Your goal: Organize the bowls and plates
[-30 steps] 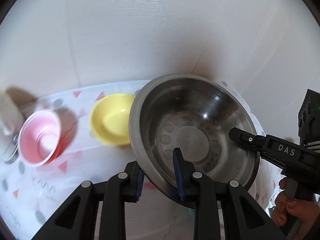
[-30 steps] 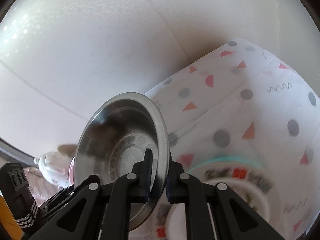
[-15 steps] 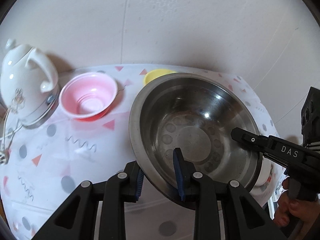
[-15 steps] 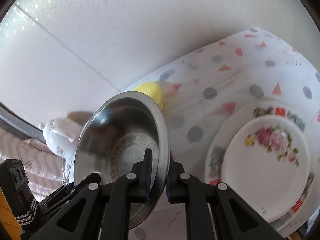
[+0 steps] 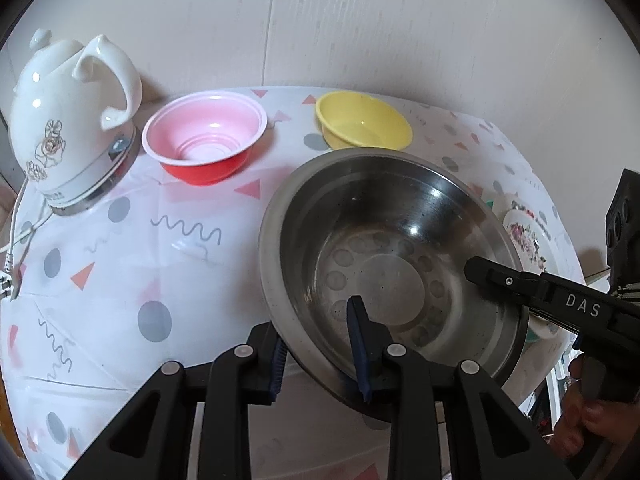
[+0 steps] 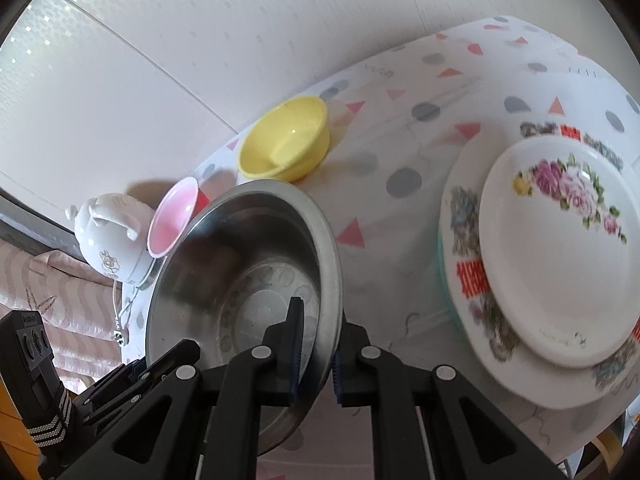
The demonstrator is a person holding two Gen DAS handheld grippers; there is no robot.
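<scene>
While both tools grip one steel bowl [image 5: 384,264] by its rim, it hangs tilted above the patterned desk [image 5: 120,280], not yet set down.

Going left to right in the left wrist view: a white kettle [image 5: 68,120] stands at about ten o'clock, a pink bowl [image 5: 204,140] with a red outside sits at eleven, and a yellow bowl [image 5: 364,124] at twelve. The steel bowl fills the centre and the four o'clock area. The left tool [image 5: 320,344] is closed narrowly on its near wall, one pad inside and one outside. At three o'clock the right tool [image 5: 496,276] reaches in over the far rim, with a hand [image 5: 592,412] below it.

In the right wrist view, the right tool [image 6: 316,344] is clamped nearly shut on the thin rim. At three o'clock lies a floral plate [image 6: 560,248] on a larger printed plate [image 6: 464,248], apparently on something teal, though blur makes that uncertain.

The likely trouble is slippage: smooth steel, thin rim, and a tilted bowl could let it pivot in either grip and clang down onto the desk. If the two hands drift apart or twist unevenly, one tool could lose the rim. Lowering toward the right risks striking the plate stack's edge; toward the back, it could knock the light yellow bowl.
</scene>
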